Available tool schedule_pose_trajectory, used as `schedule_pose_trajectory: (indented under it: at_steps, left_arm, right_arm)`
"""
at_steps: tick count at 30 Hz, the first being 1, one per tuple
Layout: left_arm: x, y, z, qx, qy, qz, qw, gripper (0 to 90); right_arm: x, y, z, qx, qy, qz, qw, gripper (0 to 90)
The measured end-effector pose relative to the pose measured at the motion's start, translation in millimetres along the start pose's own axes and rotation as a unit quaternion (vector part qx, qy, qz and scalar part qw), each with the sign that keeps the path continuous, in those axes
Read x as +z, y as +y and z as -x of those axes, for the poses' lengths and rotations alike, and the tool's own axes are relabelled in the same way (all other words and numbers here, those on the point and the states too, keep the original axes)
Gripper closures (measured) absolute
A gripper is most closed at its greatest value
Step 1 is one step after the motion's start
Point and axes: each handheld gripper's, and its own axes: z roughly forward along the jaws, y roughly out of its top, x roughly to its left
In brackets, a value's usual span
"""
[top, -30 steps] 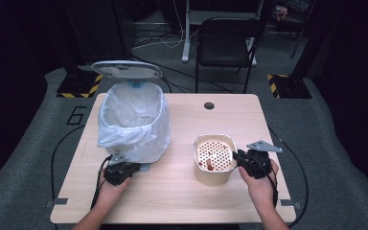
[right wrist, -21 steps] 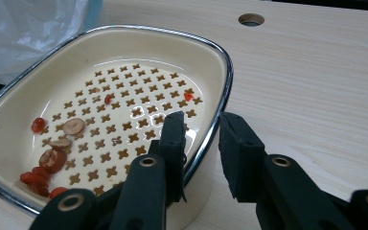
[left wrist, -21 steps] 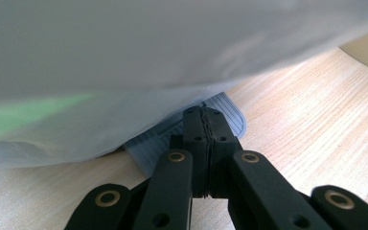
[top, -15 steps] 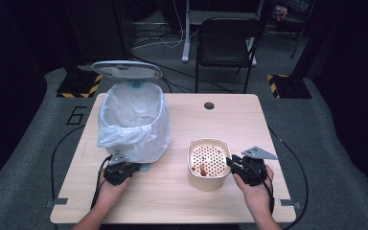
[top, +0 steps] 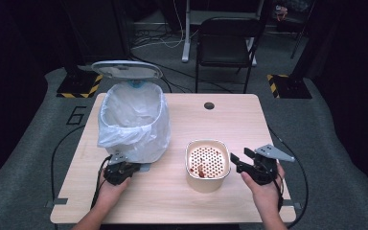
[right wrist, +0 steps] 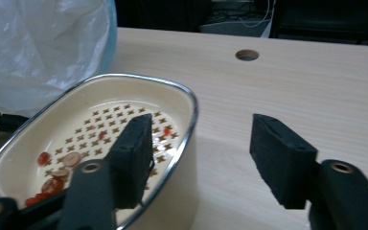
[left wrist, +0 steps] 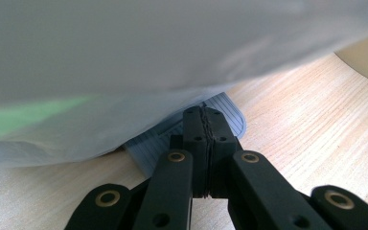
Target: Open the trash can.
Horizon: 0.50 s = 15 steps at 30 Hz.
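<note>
The pale wooden table (top: pixel 182 120) bears no legible writing. On it, the white plastic-lined pedal bin (top: pixel 133 120) stands lid-up, near the cream perforated enamel dish (top: pixel 207 164). The left gripper (left wrist: pixel 206 128), jaws pressed together, pushes its grey ribbed pedal (left wrist: pixel 230 112). The right gripper (right wrist: pixel 199 158), jaws just spreading, has let the dish go; I judge regripping and tipping its red scraps come next.

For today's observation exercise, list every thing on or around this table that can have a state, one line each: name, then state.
Bin lid: raised open.
Bin: upright, lined with a white bag.
Pedal: under the shut left tongs.
Cream dish: upright on the table, a few red scraps inside.
Right tongs: open, jaws just opened, one inside the dish rim, not pressing it.
Chair: unoccupied.
</note>
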Motion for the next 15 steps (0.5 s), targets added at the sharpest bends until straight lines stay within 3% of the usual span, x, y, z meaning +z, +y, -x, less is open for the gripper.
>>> schedule_pose_trajectory:
  at_steps: [3, 6, 10, 15]
  left_arm:
    - [0.3, 0.1, -0.4, 0.0, -0.001, 0.001, 1.0, 89.2]
    - [0.0, 0.4, -0.4, 0.001, 0.0, -0.001, 1.0, 89.2]
    - [0.3, 0.3, -0.3, 0.0, -0.001, 0.0, 1.0, 89.2]
    - [0.0, 0.4, -0.4, 0.002, -0.001, -0.001, 1.0, 89.3]
  right_arm:
    - [-5.4, -2.9, 13.2, -0.001, -0.019, -0.002, 0.9998, 27.3]
    - [-7.1, -8.2, 22.1, -0.007, -0.038, -0.011, 0.9992, 22.5]
    - [-11.6, -25.7, 42.1, -0.005, -0.072, -0.017, 0.9972, 14.2]
    - [-11.5, -38.4, 53.4, -0.004, -0.085, -0.022, 0.9961, 7.7]
